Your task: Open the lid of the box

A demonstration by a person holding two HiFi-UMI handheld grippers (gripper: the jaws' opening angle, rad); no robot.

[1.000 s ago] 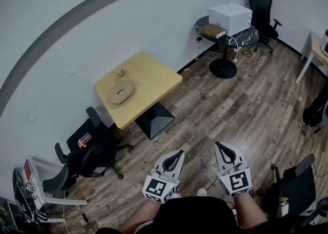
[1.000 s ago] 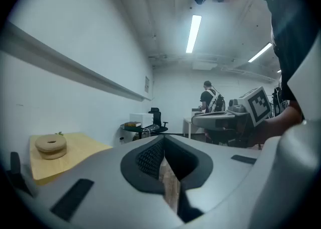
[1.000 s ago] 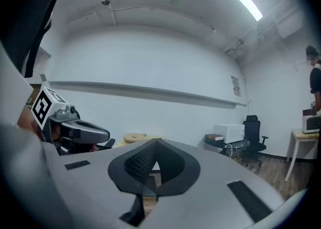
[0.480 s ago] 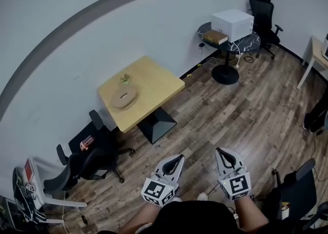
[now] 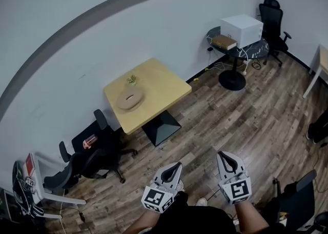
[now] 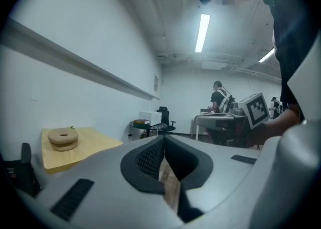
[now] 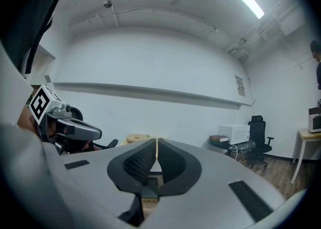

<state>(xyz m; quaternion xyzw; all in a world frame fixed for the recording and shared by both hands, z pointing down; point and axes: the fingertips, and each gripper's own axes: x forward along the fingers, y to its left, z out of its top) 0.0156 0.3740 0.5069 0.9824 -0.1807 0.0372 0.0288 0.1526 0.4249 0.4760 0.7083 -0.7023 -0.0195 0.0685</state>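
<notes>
A round, flat wooden box [image 5: 129, 98] with its lid on lies on the yellow square table [image 5: 163, 85] by the wall, beside a small green plant [image 5: 132, 79]. The left gripper view shows the box [image 6: 62, 138] far off at the left. Both grippers are held low, close to the person's body and far from the table. My left gripper [image 5: 177, 166] is shut with nothing between its jaws. Beside it, my right gripper [image 5: 222, 154] is likewise shut and empty. In the right gripper view the box [image 7: 135, 137] shows small, just above the jaws.
Black office chairs [image 5: 97, 148] stand left of the yellow table. A round dark table [image 5: 251, 48] at the back right carries a white appliance [image 5: 242, 30] and books [image 5: 224, 42], with a black chair [image 5: 274, 22] behind. Wooden floor lies between me and the yellow table. A person [image 6: 219, 97] stands far off.
The head view has shifted, so the table and room sit further right and lower in the picture. Both grippers sit a little lower in the view, still shut.
</notes>
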